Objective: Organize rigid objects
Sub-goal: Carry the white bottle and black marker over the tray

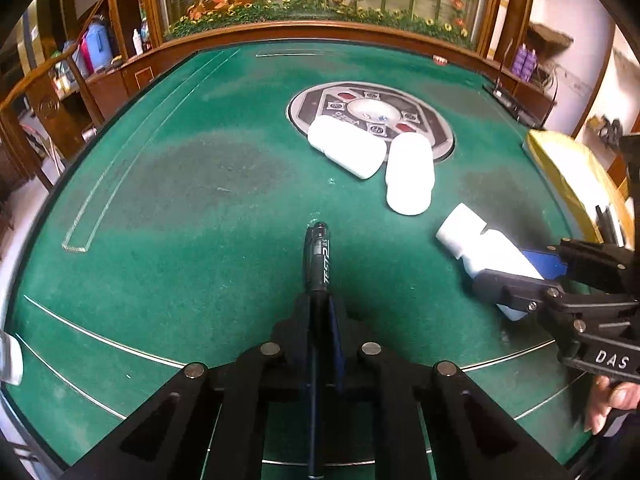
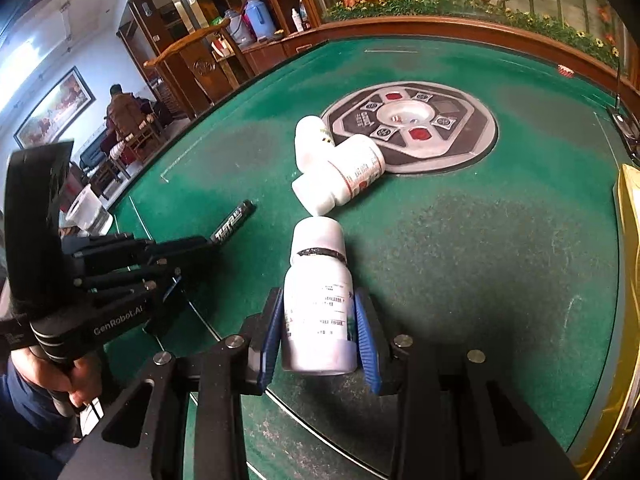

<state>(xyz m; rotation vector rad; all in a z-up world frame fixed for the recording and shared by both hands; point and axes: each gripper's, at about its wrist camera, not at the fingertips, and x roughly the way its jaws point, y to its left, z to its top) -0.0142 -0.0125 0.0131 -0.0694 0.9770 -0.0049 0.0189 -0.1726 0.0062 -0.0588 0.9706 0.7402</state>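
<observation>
My left gripper [image 1: 320, 308] is shut on a black pen [image 1: 318, 258] that points away over the green table; the pen also shows in the right wrist view [image 2: 234, 222]. My right gripper [image 2: 320, 320] is shut on a white pill bottle [image 2: 316, 300], cap pointing away, low over the felt. It also shows in the left wrist view [image 1: 486, 254] with the right gripper [image 1: 520, 272] around it. Two more white bottles [image 1: 346, 146] [image 1: 410, 174] lie on their sides by the centre disc; in the right wrist view [image 2: 344, 176] [image 2: 310, 140] they touch each other.
A round grey control disc [image 1: 424, 120] is set in the middle of the green felt table [image 1: 180, 200]. A yellow box [image 1: 576, 172] stands at the right edge. A wooden rim and cabinets lie beyond. A white object [image 1: 10, 356] sits at the left edge.
</observation>
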